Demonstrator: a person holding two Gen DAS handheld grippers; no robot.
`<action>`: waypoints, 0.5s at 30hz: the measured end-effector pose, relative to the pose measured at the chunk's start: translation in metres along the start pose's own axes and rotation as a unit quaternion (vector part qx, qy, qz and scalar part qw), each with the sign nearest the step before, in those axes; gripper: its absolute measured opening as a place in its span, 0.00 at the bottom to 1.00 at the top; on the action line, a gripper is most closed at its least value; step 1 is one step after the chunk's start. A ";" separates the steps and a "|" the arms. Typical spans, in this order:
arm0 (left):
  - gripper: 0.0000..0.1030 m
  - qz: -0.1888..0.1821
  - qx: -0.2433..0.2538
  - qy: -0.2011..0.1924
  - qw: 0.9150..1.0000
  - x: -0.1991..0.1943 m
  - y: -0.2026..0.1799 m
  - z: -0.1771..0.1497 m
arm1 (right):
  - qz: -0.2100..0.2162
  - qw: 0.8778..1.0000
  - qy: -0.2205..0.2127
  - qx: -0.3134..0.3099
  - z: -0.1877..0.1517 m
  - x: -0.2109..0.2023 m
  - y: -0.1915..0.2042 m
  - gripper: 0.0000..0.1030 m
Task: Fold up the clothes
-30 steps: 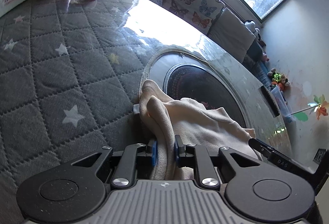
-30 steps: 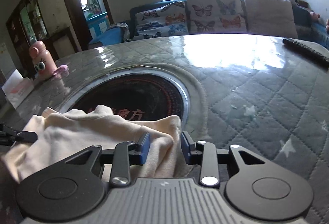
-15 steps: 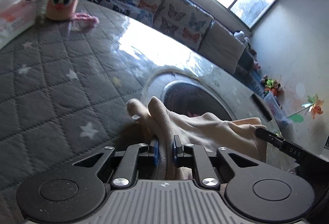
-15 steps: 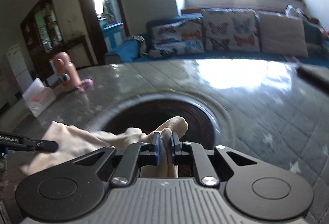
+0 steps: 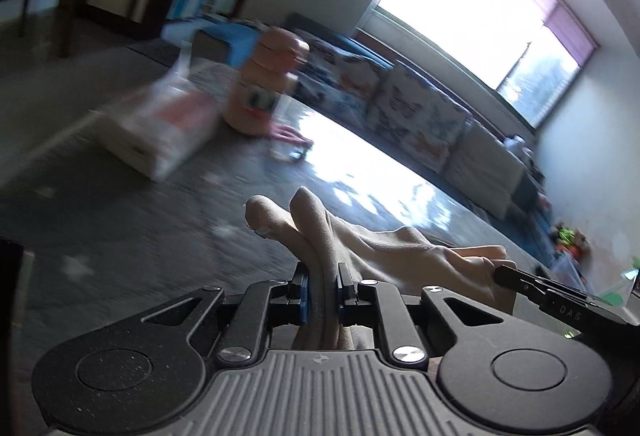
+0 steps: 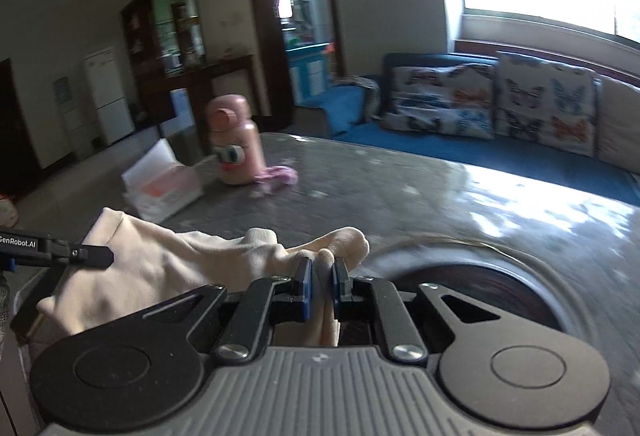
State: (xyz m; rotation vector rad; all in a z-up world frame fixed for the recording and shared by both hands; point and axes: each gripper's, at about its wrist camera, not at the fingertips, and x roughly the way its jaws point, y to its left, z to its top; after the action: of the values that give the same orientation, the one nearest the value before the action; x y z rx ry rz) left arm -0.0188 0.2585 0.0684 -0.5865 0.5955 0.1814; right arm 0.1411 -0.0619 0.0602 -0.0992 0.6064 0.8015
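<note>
A: Left gripper (image 5: 322, 290)?
B: Narrow, both blue pads pinched on a fold of the cream garment (image 5: 400, 256). 2 humps of cloth stick up past the fingertips.

A: Right gripper (image 6: 320, 286)?
B: Same, clamped tight on another bunched edge of that garment (image 6: 168, 268). Cloth hangs between the 2 tools, off the tabletop as far as I can tell.

A: Where is the garment in the scene?
B: Near side of the grey quilted table cover (image 6: 420, 196), left of the round dark hotplate (image 6: 480, 288) in the right wrist view.

A: Background?
B: Pink cartoon-eyed bottle (image 6: 236, 144) far left, tissue box (image 6: 164, 188) just left of it, pink cloth scrap (image 6: 280, 174) touching the bottle's base. Butterfly cushions (image 6: 500, 104) on the blue sofa beyond. Left view is blurred.
</note>
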 end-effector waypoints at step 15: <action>0.20 0.097 -0.011 0.019 0.995 0.010 0.054 -0.002 | 0.003 0.998 0.062 -0.011 -0.008 0.092 0.025 0.12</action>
State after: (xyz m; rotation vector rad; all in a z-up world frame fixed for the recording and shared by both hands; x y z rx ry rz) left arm -0.0291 0.3012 0.0361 -0.5547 0.6879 0.3600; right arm 0.1692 0.0122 0.0072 -0.1672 0.7152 0.8124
